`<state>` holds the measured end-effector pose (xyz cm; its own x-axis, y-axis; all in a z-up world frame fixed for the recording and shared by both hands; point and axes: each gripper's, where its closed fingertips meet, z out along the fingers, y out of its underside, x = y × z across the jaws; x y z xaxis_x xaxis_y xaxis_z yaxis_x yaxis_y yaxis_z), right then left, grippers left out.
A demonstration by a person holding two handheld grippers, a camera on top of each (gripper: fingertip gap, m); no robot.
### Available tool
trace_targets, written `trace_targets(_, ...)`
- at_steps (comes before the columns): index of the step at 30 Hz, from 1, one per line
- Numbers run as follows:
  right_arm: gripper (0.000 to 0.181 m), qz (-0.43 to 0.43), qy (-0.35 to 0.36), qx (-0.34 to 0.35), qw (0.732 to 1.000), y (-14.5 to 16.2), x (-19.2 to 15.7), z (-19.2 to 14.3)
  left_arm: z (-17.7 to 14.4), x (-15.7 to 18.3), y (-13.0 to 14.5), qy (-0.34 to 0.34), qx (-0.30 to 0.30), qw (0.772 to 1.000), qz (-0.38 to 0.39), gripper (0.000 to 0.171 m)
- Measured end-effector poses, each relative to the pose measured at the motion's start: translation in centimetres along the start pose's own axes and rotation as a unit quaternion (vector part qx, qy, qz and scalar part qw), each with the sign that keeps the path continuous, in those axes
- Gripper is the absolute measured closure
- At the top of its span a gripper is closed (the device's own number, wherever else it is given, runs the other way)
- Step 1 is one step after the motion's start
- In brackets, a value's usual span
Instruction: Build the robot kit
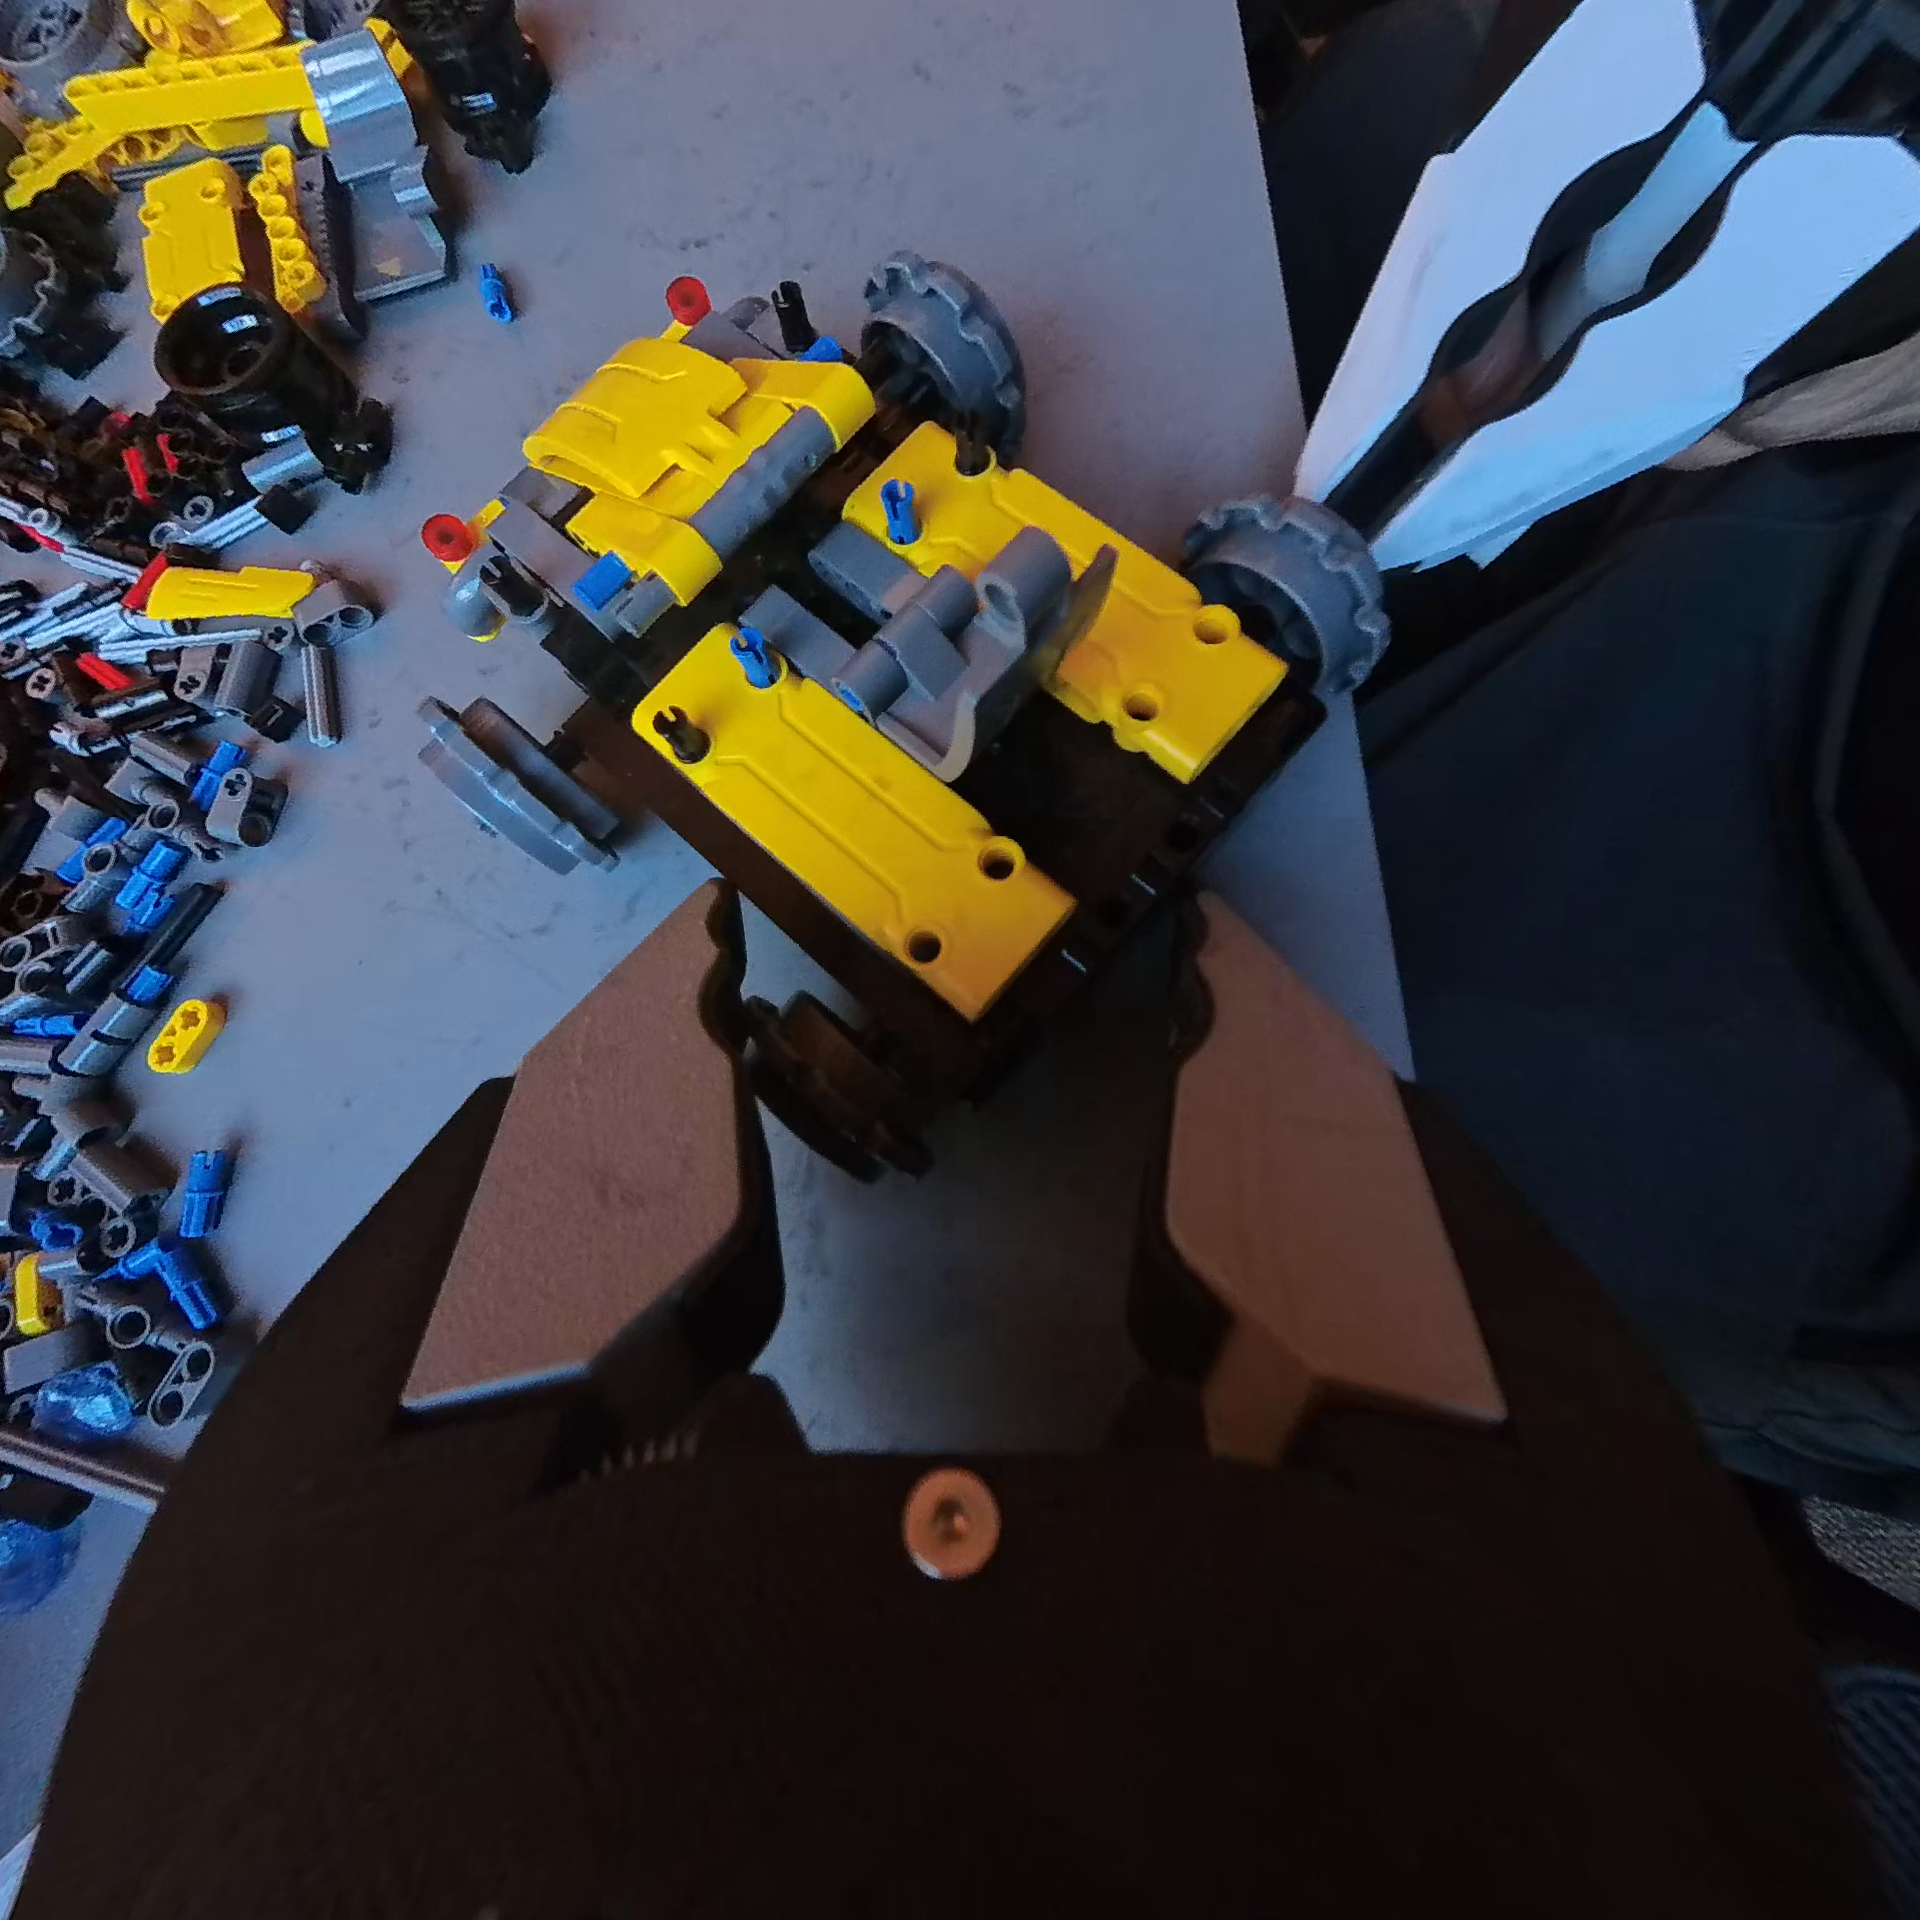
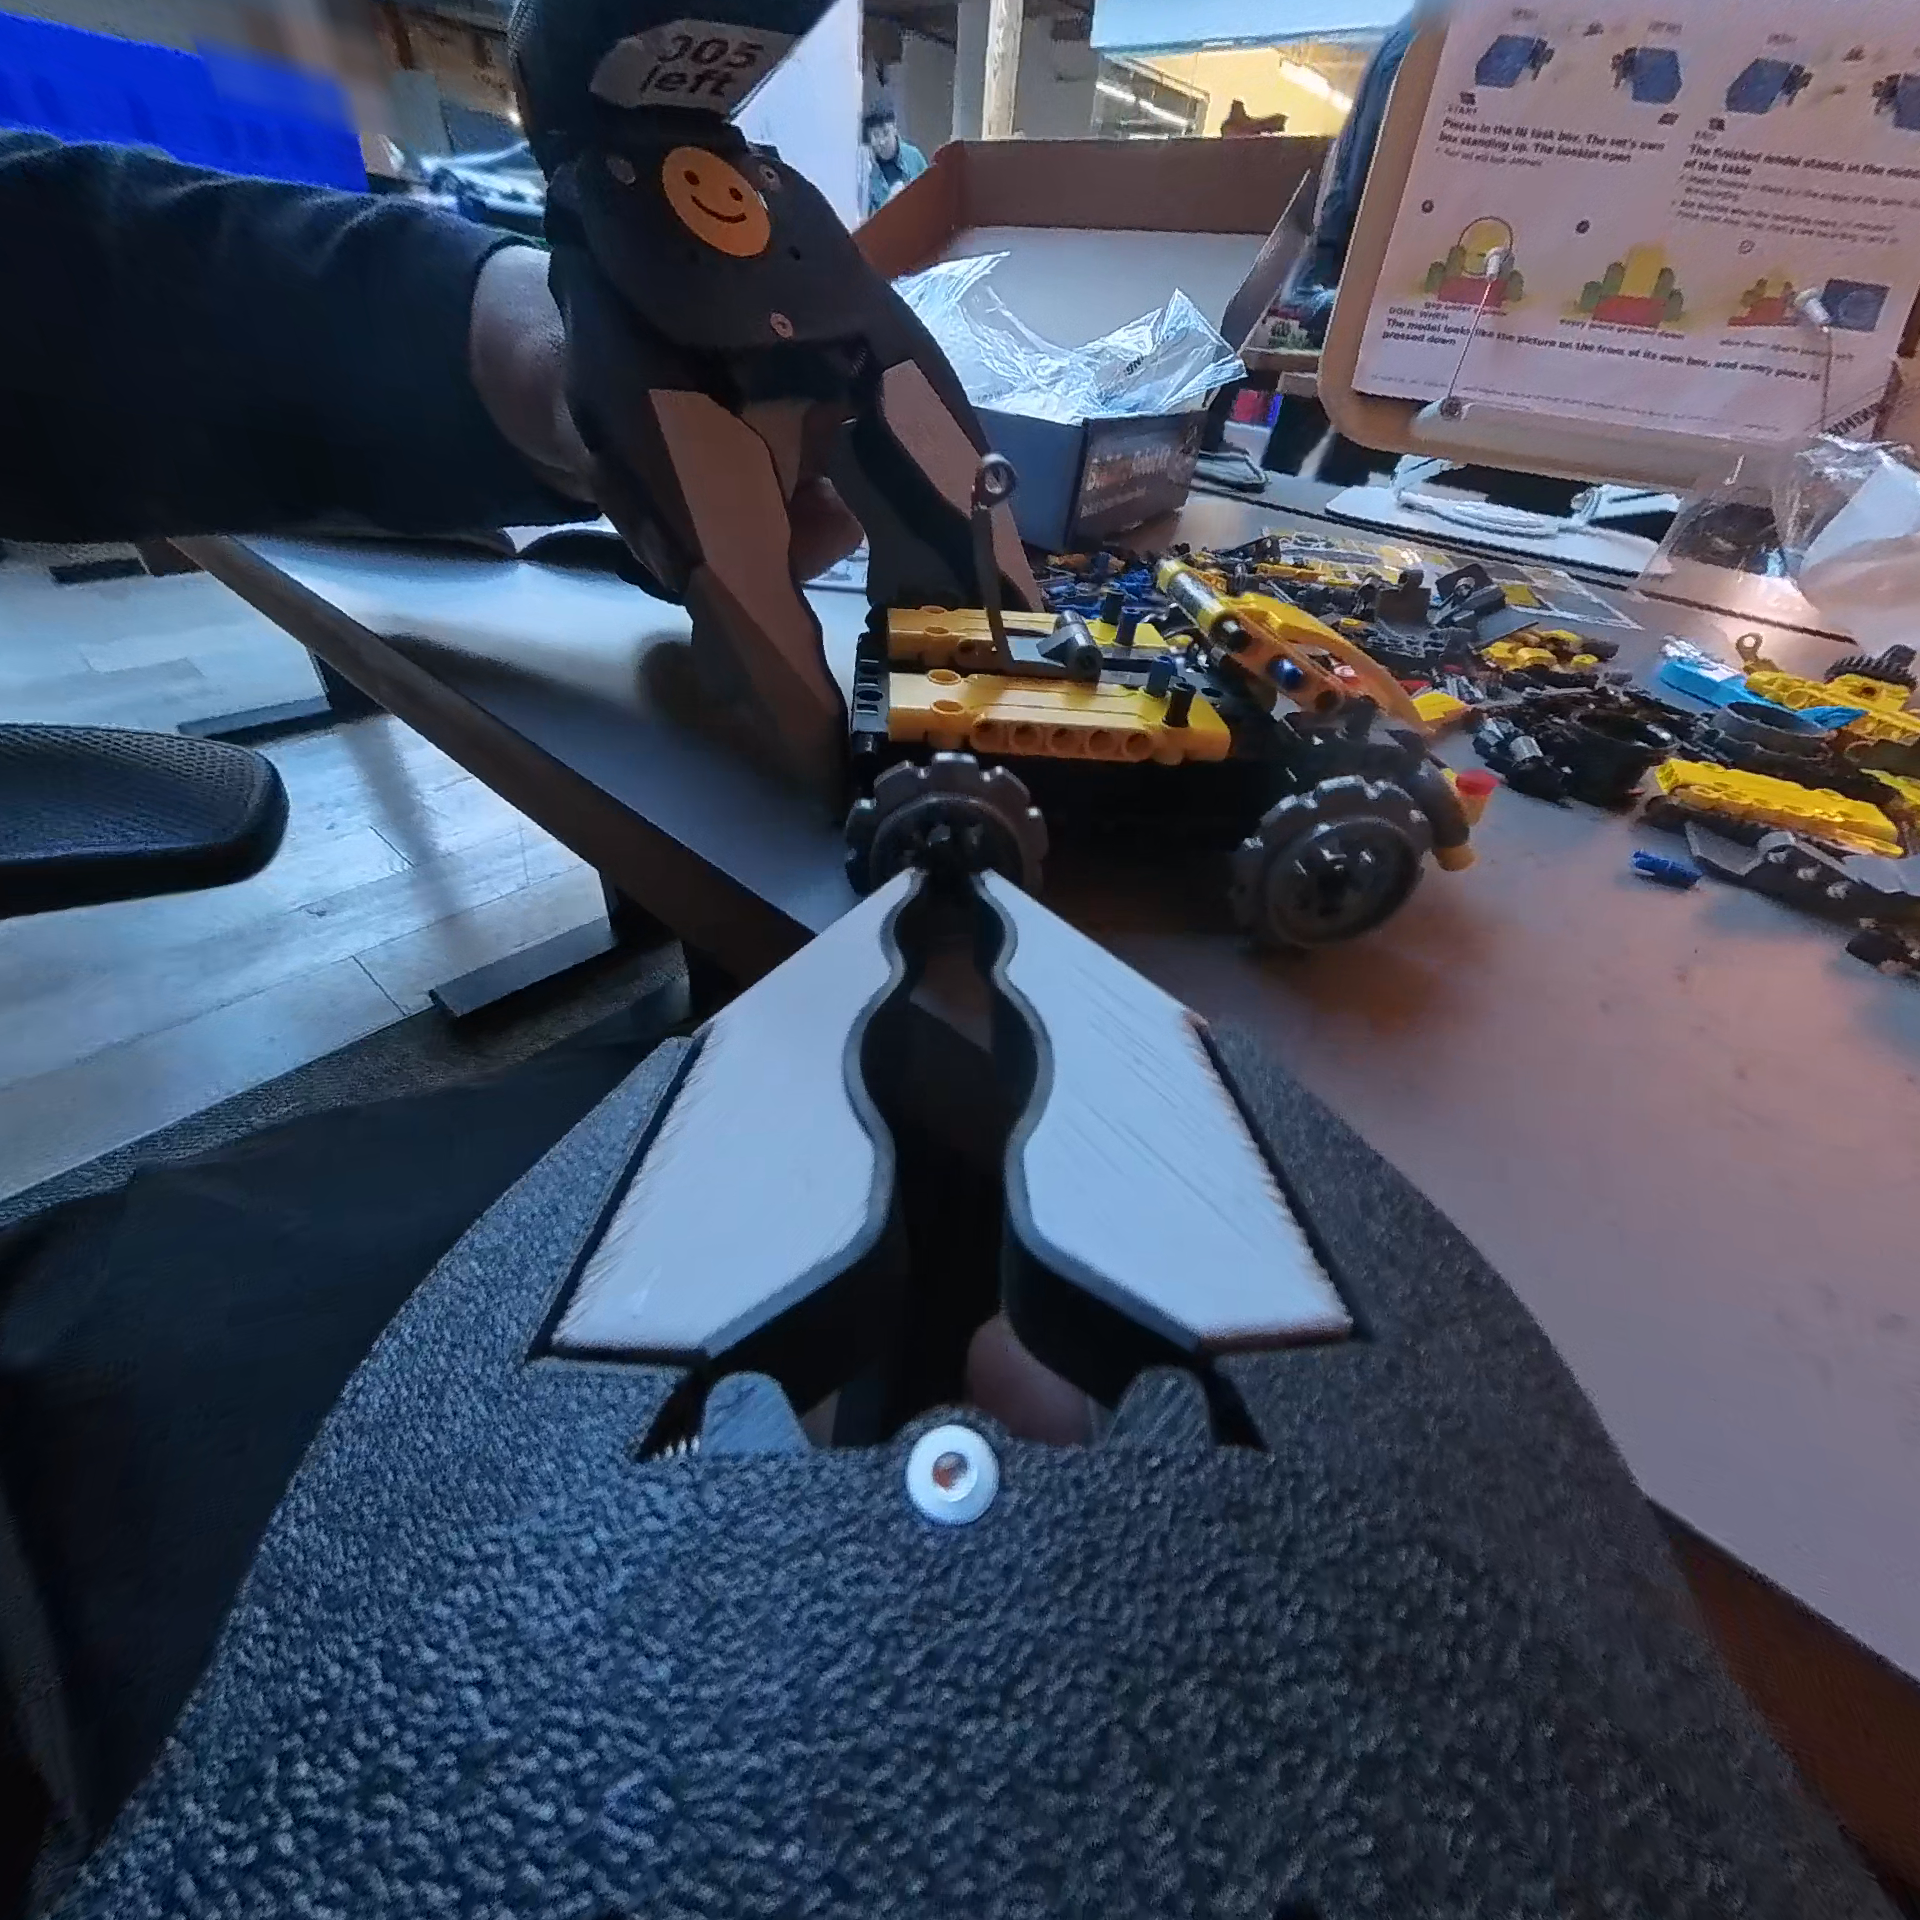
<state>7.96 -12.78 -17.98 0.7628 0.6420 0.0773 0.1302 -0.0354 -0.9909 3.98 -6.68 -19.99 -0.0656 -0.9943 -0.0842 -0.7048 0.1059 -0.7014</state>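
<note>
A yellow, black and grey brick vehicle (image 1: pixel 862 810) stands on the grey table (image 1: pixel 831 156) near its edge; it also shows in the right wrist view (image 2: pixel 1049 717). My left gripper (image 1: pixel 951 935) straddles its rear end, fingers pressed on the black chassis and a black wheel. It shows in the right wrist view (image 2: pixel 925 696), held by a dark-sleeved hand. My right gripper (image 2: pixel 940 881) is shut, its tips on the black hub pin of a grey wheel (image 2: pixel 940 831) at the vehicle's rear corner. In the left wrist view its white fingers (image 1: pixel 1340 509) meet that wheel (image 1: pixel 1288 592).
A pile of loose yellow, grey, blue and black parts (image 1: pixel 104 727) covers the table beyond the vehicle (image 2: pixel 1662 727). An open cardboard box (image 2: pixel 1039 177) with plastic bags and a propped instruction sheet (image 2: pixel 1642 208) stand behind. A black mesh chair (image 2: pixel 104 800) is off the table edge.
</note>
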Motion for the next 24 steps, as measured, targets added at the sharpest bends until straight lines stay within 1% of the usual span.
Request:
trace_targets(11,0.174,0.021,-0.012,0.015,1.0,-0.2,-0.08,0.09,0.01,0.0,-0.05,0.0,0.004,1.0,-0.001,0.091)
trace_targets(16,0.174,0.027,-0.017,0.001,0.999,0.6,-0.24,0.37,0.06,0.03,-0.11,-0.001,0.006,1.0,-0.002,0.091)
trace_targets(22,0.174,0.045,-0.018,0.007,0.999,0.46,-0.08,0.35,0.14,-0.04,-0.18,-0.004,0.008,1.0,-0.003,0.091)
trace_targets(24,0.174,0.039,-0.015,0.006,0.999,0.48,-0.05,0.32,0.13,-0.05,-0.18,-0.003,0.008,1.0,-0.002,0.091)
